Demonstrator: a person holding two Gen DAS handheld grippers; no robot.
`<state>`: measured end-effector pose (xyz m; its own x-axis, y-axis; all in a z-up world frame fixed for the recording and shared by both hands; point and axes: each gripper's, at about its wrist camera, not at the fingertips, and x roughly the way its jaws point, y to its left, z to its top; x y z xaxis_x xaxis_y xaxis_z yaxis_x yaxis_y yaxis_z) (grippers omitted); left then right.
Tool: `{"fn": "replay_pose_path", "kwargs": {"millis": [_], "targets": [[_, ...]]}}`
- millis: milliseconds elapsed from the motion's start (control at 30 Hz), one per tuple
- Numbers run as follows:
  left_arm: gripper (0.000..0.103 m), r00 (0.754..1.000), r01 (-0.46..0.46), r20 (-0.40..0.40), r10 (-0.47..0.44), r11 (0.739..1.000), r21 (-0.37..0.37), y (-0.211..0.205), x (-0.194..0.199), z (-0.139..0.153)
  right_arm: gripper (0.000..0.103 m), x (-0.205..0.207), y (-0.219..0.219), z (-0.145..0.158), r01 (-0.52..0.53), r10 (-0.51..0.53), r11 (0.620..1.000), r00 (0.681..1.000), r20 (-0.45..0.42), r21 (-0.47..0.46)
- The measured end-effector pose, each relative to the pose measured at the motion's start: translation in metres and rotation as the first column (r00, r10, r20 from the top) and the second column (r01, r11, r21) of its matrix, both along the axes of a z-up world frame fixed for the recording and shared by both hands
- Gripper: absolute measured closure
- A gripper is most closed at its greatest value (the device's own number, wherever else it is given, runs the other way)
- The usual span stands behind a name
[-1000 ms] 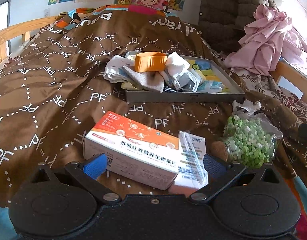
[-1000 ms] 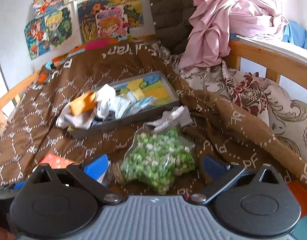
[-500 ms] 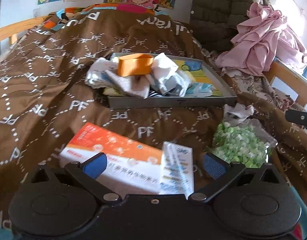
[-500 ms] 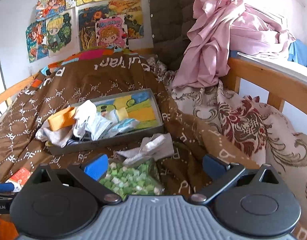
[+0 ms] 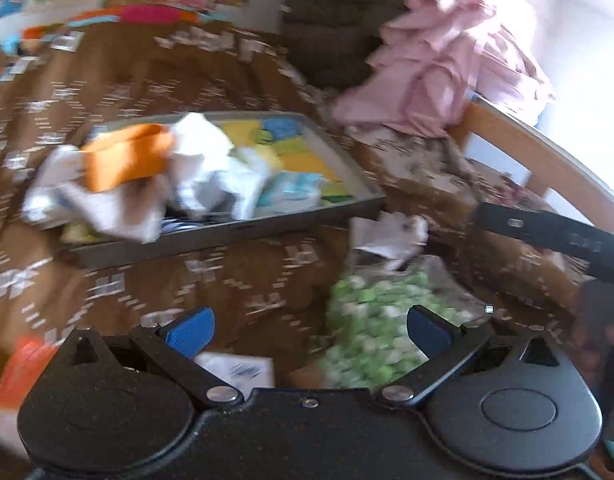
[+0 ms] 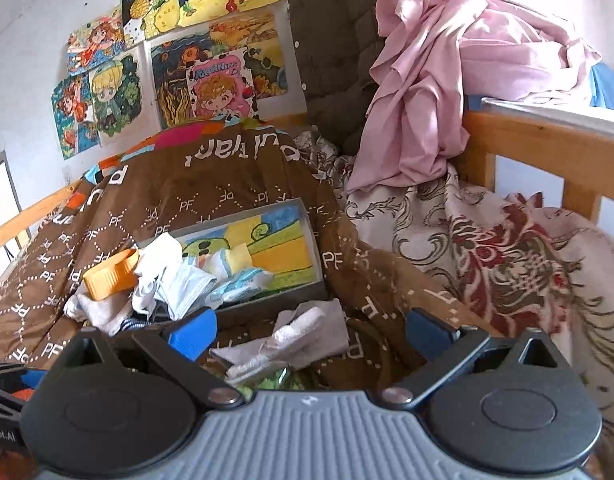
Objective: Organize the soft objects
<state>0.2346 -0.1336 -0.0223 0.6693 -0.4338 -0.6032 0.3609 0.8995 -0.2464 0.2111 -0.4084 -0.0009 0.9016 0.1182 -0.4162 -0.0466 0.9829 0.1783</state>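
We note a brown bedspread (image 6: 235,184) with white dotted diamonds and "PF" lettering, a grey tray (image 5: 227,236) lined yellow, green and blue, 1 orange band (image 6: 111,268), a pink garment (image 6: 435,92), and green-and-white pieces in a clear bag (image 5: 371,320).

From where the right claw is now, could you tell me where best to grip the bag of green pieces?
Probably by the bunched white neck of the bag of green pieces, coming from above. It rises clear of the bedspread between the open right claw fingers, while the bulging body looks too wide.
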Motion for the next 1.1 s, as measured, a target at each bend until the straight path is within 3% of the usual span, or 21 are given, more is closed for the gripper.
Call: {"fn": "replay_pose_path", "kwargs": {"millis": [233, 500, 833, 1000, 1100], "targets": [[0.001, 0.993, 0.103, -0.045, -0.108, 0.990, -0.094, -0.010, 0.051, -0.006, 0.018, 0.034, -0.001, -0.011, -0.044, 0.046, 0.995, 0.998, -0.030, 0.086], [0.001, 0.980, 0.042, -0.182, -0.083, 0.975, -0.218, -0.010, 0.106, -0.022, 0.042, 0.064, -0.008, -0.023, -0.052, 0.067, 0.989, 0.993, -0.098, 0.141], [0.003, 0.911, -0.051, -0.394, -0.121, 0.916, -0.398, -0.029, 0.156, -0.059, 0.060, 0.081, -0.019, -0.043, -0.009, 0.044, 0.986, 0.978, -0.202, 0.169], [0.007, 0.883, -0.102, -0.452, -0.131, 0.884, -0.456, -0.038, 0.169, -0.072, 0.070, 0.085, -0.024, -0.047, 0.000, 0.046, 0.978, 0.976, -0.213, 0.208], [0.008, 0.881, -0.098, -0.453, -0.136, 0.884, -0.457, -0.044, 0.175, -0.073, 0.072, 0.086, -0.028, -0.049, 0.005, 0.047, 0.973, 0.975, -0.218, 0.231]]}}
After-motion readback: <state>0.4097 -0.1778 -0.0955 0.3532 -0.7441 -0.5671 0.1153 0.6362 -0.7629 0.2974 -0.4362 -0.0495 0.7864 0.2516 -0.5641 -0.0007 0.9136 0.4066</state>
